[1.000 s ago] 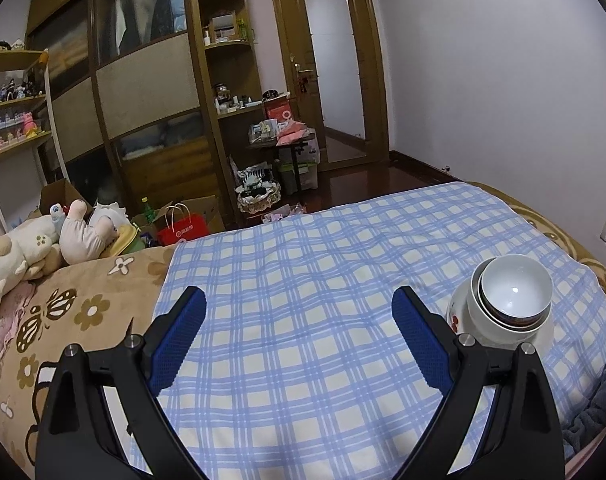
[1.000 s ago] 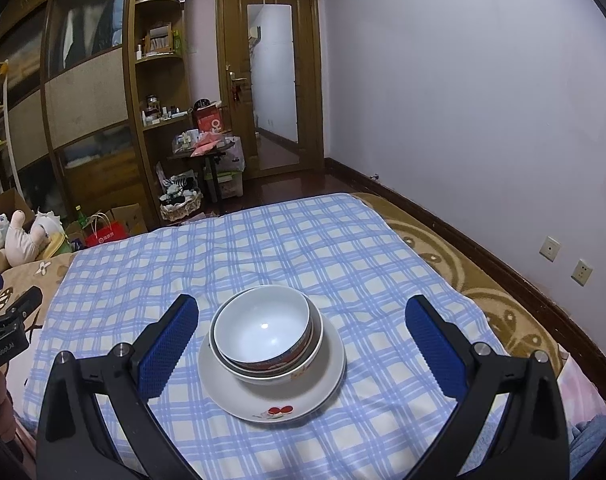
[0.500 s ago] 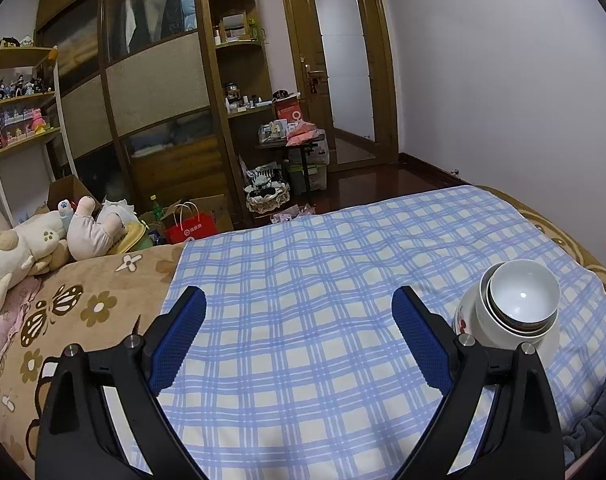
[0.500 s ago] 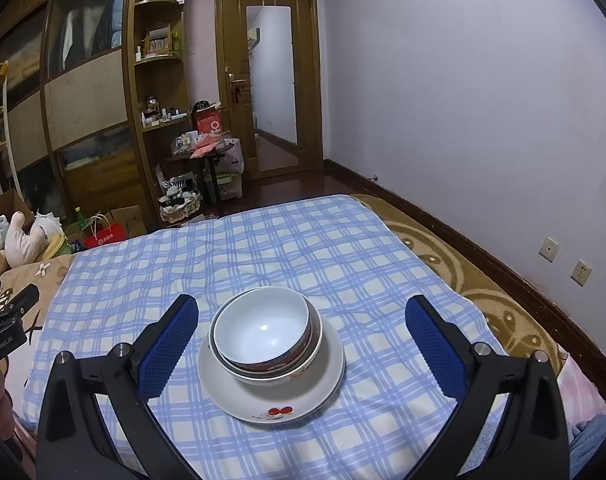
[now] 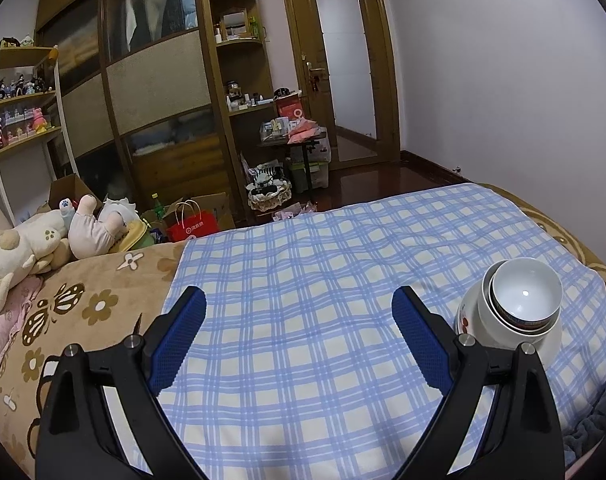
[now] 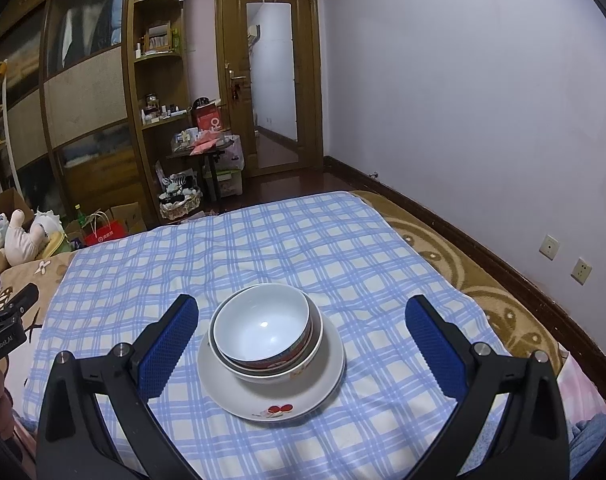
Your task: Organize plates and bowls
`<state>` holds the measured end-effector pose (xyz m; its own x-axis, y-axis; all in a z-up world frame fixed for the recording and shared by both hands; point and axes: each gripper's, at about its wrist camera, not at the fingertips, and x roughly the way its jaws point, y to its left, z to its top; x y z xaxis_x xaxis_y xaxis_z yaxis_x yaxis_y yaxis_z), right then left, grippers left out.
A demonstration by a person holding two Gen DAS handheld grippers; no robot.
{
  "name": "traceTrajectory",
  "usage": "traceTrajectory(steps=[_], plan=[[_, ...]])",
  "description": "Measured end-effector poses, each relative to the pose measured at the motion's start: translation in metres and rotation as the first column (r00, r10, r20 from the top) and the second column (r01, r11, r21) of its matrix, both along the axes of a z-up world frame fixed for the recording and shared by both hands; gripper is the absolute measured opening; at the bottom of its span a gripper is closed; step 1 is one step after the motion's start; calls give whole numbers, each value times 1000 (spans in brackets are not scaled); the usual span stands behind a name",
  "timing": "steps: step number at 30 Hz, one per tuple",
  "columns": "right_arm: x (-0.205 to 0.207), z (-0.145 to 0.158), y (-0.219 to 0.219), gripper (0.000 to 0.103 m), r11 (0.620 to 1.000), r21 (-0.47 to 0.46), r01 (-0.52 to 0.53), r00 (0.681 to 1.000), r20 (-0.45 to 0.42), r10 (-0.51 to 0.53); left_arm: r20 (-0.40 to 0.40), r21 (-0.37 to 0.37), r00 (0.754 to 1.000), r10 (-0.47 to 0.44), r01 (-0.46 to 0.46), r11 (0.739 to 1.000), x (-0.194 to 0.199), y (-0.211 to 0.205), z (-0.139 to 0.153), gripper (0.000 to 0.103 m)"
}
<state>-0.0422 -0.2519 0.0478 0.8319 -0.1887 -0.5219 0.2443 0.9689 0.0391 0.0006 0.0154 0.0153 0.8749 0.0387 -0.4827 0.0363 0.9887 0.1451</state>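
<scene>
- Stack: small white bowl (image 6: 261, 328) nested in a larger bowl (image 6: 299, 364), both sitting on a white plate (image 6: 303, 396) with a red cherry print at the near rim. The small bowl leans slightly left inside the larger one.
- Location: plate sits on the blue checked sheet (image 6: 263, 248) spread over the bed, toward the near edge of the sheet, centred in the right wrist view.
- Right tongs (image 6: 301, 330): released, blue pads wide apart, straddling the stack from the near side with no contact; left pad is just beside the bowl rim, right pad is well clear.
- Left tongs (image 5: 299, 322): released, wide apart, nothing between the pads, hovering over bare sheet. Stack shows at the right edge of that view, bowl (image 5: 523, 292) and plate (image 5: 551, 340) partly behind the right finger.
- Diff vs 1.0 s ago, right view: essentially none; stack and tongs sit in the same framing.
- Diff vs 1.0 s ago, left view: the camera has tipped up and swung a bit; more wardrobe and shelf is visible at the top, the stack sits slightly further right and lower in frame. Tongs opening unchanged.
- Periphery: brown flower-print blanket (image 5: 83, 300) left of the sheet, plush toys (image 5: 43, 240) at its far end, red paper bag (image 5: 193, 228) on the floor beyond the bed, wooden wardrobe (image 5: 155, 92) and door (image 5: 343, 76) behind.
</scene>
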Motion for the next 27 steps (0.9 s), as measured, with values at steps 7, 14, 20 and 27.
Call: traceTrajectory(steps=[7, 14, 20, 27], plan=[[0, -1, 0, 103, 1000, 2, 3, 1000, -3, -3, 3, 6, 1000, 2, -2, 1000, 0, 1, -2, 93], [0, -3, -1, 103, 1000, 4, 2, 1000, -9, -2, -1, 8, 1000, 4, -4, 1000, 0, 2, -1, 93], [0, -4, -2, 103, 1000, 2, 7, 1000, -12, -7, 0, 9, 1000, 1, -1, 1000, 0, 2, 0, 93], [1, -4, -2, 103, 1000, 4, 4, 1000, -12, -4, 3, 14, 1000, 5, -5, 1000, -1, 2, 2, 93]])
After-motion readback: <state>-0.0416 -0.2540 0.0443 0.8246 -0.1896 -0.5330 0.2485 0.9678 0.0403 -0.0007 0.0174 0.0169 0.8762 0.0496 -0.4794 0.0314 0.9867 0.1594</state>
